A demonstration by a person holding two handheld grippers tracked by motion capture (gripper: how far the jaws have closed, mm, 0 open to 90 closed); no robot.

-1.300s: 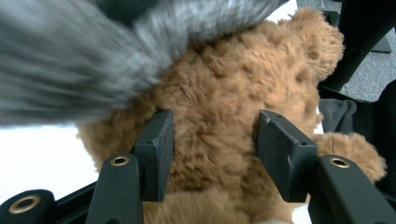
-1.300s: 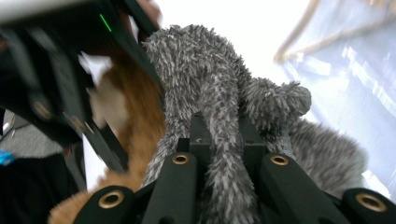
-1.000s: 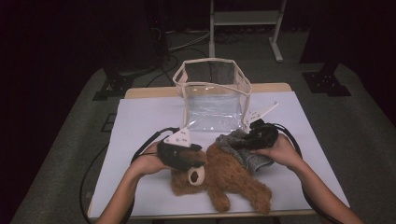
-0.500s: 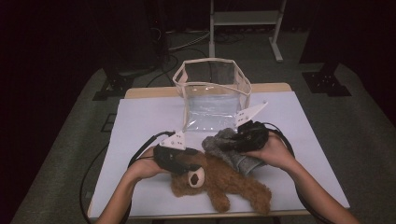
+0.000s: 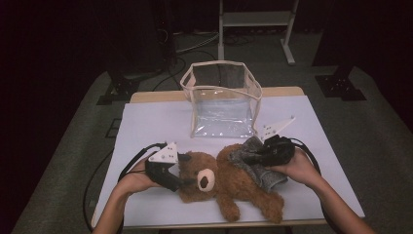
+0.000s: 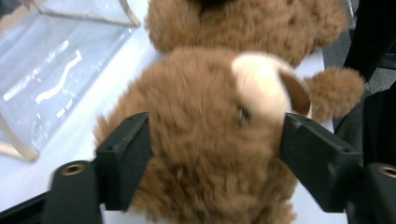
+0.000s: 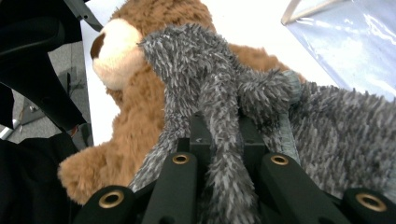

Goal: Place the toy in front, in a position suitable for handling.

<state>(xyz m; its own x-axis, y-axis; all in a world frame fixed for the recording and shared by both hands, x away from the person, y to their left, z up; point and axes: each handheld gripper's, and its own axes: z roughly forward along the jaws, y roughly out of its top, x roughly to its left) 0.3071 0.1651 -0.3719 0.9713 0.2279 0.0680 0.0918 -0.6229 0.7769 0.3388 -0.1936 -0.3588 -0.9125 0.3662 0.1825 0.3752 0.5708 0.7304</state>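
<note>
**Table with white cover, three things on top**

Wooden table [image 5: 146, 96], almost wholly covered by a white sheet [image 5: 146, 126], a strip of bare wood showing along the far edge. At the far middle, standing upright, a clear pouch [image 5: 221, 100] with cream trim, open at the top. At the near middle, lying on its back, a brown teddy [image 5: 229, 183], head toward the left, legs toward the near right corner. Draped across the teddy's right side and reaching down onto the sheet, a grey fuzzy cloth [image 5: 260, 173]. Pouch and teddy near each other, not touching.
</note>
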